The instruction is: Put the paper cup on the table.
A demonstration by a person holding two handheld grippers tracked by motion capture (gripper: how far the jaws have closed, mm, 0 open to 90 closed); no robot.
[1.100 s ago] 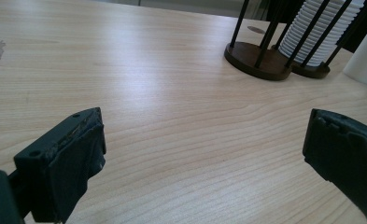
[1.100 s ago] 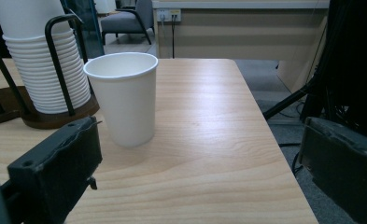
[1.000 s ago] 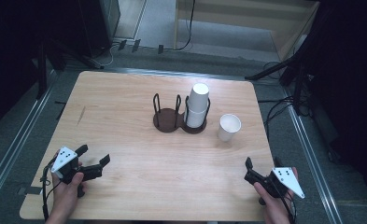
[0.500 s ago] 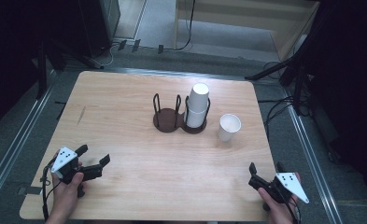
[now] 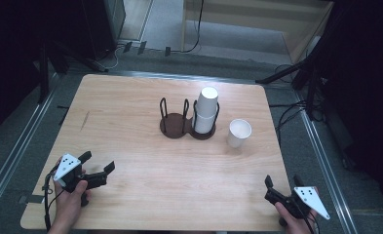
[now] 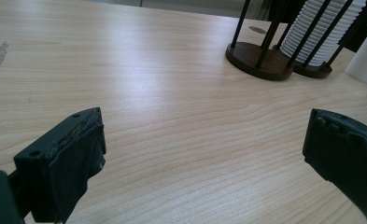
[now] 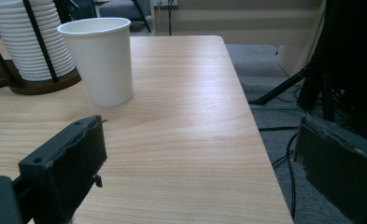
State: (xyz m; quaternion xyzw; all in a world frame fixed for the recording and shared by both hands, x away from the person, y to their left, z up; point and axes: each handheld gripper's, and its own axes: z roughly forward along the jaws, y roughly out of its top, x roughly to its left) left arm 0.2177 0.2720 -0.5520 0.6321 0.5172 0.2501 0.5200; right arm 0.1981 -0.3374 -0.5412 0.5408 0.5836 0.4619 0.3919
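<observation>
A dark two-slot cup rack (image 5: 175, 126) stands mid-table. Its left slot is empty; its right slot holds a stack of white paper cups (image 5: 207, 109). A single white paper cup (image 5: 239, 132) stands upright to the right of the rack, large in the right gripper view (image 7: 102, 60). My left gripper (image 5: 98, 161) rests open near the front left corner, aimed at the rack (image 6: 256, 58), nothing between its jaws (image 6: 204, 149). My right gripper (image 5: 281, 181) hovers at the front right corner, open; its jaws (image 7: 200, 158) have just been closing slightly with nothing between them.
The wooden table (image 5: 130, 112) ends just right of my right gripper, with grey floor, cables and dark stand legs (image 7: 284, 88) beyond the edge. A dark smudge (image 5: 84, 120) marks the left side of the tabletop.
My right gripper has drifted toward the near right corner of the table and sunk a little. The left gripper, rack and cups are unmoved.
</observation>
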